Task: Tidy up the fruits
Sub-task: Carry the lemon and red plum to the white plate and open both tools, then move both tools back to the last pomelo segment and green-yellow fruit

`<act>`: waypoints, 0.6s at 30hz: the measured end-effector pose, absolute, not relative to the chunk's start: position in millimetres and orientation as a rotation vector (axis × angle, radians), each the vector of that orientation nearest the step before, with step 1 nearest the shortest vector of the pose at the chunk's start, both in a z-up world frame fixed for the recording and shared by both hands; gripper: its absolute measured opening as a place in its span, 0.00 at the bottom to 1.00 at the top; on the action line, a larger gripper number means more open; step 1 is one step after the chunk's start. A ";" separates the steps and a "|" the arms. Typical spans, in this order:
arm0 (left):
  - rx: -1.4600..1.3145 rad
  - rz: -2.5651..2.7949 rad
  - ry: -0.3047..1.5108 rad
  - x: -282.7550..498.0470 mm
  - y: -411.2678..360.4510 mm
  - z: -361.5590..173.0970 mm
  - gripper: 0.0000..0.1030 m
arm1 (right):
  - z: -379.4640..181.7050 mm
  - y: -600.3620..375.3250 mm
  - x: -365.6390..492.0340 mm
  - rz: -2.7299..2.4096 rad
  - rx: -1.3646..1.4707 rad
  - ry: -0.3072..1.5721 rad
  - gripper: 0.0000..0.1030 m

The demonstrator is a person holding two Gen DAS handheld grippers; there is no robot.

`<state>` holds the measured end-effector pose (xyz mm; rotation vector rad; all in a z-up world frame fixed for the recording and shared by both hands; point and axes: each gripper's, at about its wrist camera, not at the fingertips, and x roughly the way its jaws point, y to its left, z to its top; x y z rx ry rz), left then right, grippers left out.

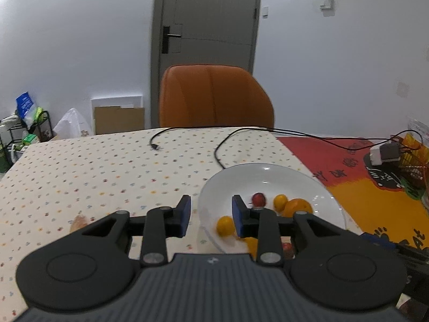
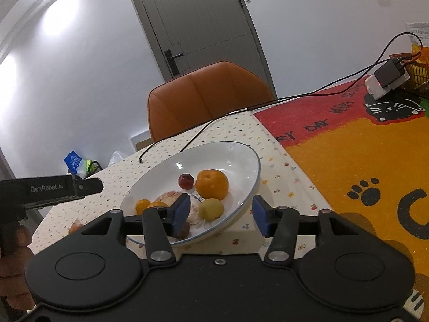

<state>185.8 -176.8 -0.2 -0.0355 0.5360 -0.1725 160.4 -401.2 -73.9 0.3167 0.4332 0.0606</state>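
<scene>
A white plate (image 1: 268, 173) (image 2: 230, 155) holds a large orange (image 2: 212, 183) (image 1: 298, 206), a dark red fruit (image 2: 185, 181) (image 1: 258, 199), a yellow-green fruit (image 2: 211, 209), small orange fruits (image 1: 224, 225) (image 2: 142, 205) and a pinkish fruit (image 2: 169, 197). My left gripper (image 1: 211, 214) is open over the plate's left rim, nothing between its fingers. My right gripper (image 2: 221, 214) is open above the plate's near right edge, the yellow-green fruit showing between its fingers. A small reddish fruit (image 2: 75, 225) (image 1: 79, 221) lies on the cloth left of the plate.
An orange chair (image 1: 214, 96) stands behind the table. Black cables (image 1: 219, 150) cross the dotted cloth. A red and orange mat (image 2: 362, 161) lies to the right with a charger block (image 2: 387, 79) and a yellow basket (image 1: 414, 158). A hand (image 2: 13, 255) holds the left gripper's body.
</scene>
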 end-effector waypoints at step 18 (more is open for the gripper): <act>-0.093 -0.022 0.542 172.0 -117.4 2.0 0.67 | -64.5 -365.2 156.9 0.128 0.272 0.436 0.72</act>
